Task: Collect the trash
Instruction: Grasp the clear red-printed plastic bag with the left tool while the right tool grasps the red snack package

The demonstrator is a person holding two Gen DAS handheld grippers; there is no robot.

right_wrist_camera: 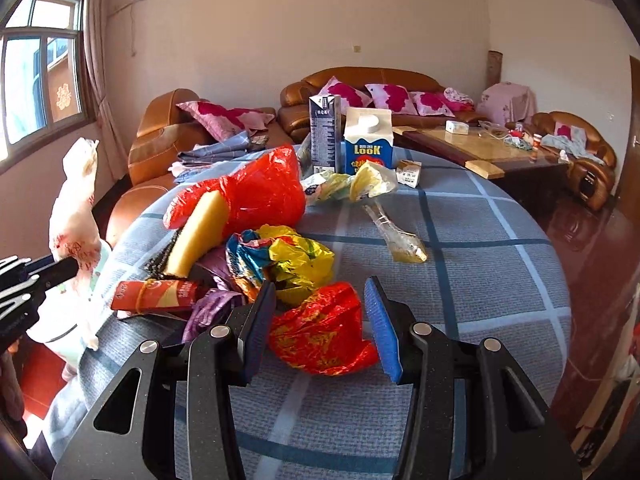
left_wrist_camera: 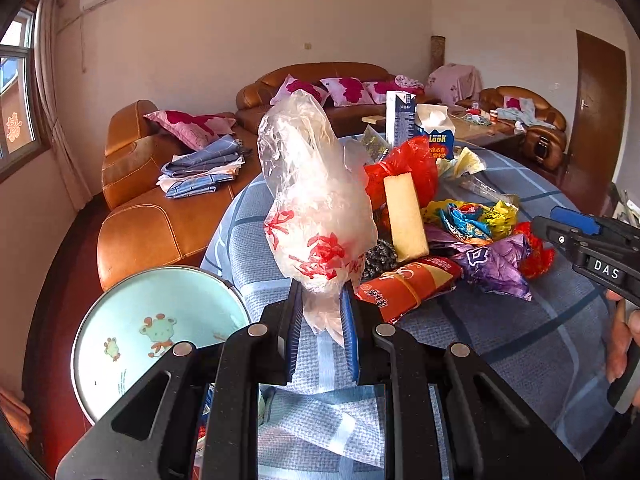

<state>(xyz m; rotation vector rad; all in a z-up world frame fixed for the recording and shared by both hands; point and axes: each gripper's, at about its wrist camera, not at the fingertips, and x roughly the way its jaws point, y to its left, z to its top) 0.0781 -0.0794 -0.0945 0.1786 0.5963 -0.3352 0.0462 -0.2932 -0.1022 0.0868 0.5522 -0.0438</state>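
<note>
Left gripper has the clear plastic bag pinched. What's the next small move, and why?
Probably carry the clear plastic bag sideways over the pale green bin and release. The left gripper is shut on its lower end, the bag stands clear above the table, and the bin's open mouth sits just beside the table edge.

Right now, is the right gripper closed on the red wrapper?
No, the right gripper stands open around the red wrapper, with gaps beside both pads.
</note>
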